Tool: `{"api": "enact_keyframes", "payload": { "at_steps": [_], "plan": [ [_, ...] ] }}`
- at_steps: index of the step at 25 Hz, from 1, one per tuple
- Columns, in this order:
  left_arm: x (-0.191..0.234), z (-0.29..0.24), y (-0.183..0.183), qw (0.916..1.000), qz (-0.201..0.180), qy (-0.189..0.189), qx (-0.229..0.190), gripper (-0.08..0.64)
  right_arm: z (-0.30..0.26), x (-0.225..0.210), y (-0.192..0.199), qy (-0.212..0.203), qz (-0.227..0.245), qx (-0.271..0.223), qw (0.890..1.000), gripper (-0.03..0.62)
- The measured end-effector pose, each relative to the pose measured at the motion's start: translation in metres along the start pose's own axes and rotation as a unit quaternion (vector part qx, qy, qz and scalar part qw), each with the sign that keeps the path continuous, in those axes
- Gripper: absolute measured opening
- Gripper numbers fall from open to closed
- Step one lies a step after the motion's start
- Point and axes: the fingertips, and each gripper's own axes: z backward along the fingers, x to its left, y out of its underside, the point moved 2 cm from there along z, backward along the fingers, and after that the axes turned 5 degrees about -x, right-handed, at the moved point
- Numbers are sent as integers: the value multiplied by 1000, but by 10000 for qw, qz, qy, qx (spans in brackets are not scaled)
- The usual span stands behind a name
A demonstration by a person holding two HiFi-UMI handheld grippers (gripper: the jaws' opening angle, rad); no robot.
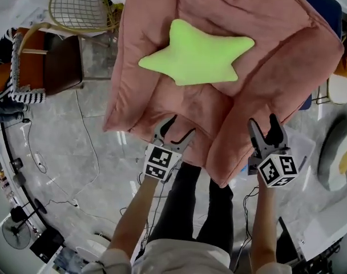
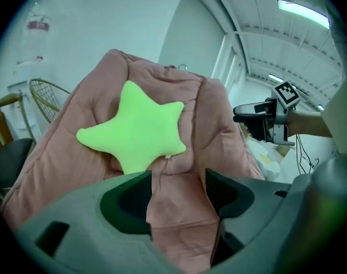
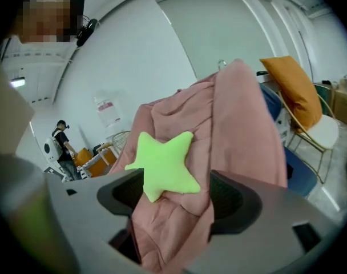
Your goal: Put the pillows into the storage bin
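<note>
A big pink quilted pillow [image 1: 219,90] is held up flat in front of me, and a lime-green star pillow [image 1: 196,53] lies on top of it. My left gripper [image 1: 174,133] is shut on the pink pillow's near edge, left of centre. Pink fabric [image 2: 176,210] fills the gap between its jaws, with the star pillow [image 2: 136,130] just beyond. My right gripper [image 1: 267,131] is shut on the near right edge of the same pillow [image 3: 168,221], and the star pillow [image 3: 165,164] lies close ahead. From the left gripper view I also see the right gripper [image 2: 265,119]. No storage bin is in view.
A wire chair [image 1: 82,4] and a brown seat with a striped cushion [image 1: 42,61] stand at the left. On the floor at the right lies a white-and-yellow pillow [image 1: 340,158]. An orange pillow [image 3: 293,87] rests on a chair. Cables [image 1: 88,147] cross the marble floor. A person [image 3: 64,141] stands far off.
</note>
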Motion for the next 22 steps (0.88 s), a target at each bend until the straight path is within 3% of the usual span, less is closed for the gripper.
{"api": "enact_keyframes", "payload": {
  "at_steps": [6, 12, 17, 22],
  "plan": [
    [43, 21, 0, 9989, 350, -270, -159, 299, -108, 77, -26, -613, 803, 251, 9946, 354],
    [62, 35, 6, 9962, 721, -359, -340, 287, -213, 130, -52, -566, 1396, 431, 9876, 369],
    [61, 40, 10, 9953, 802, -311, -449, 287, -278, 166, -61, -766, 1840, 584, 9782, 403],
    [65, 47, 28, 9949, 876, -303, -393, 285, -311, 174, -37, -730, 2659, 1049, 9555, 470]
  ]
}}
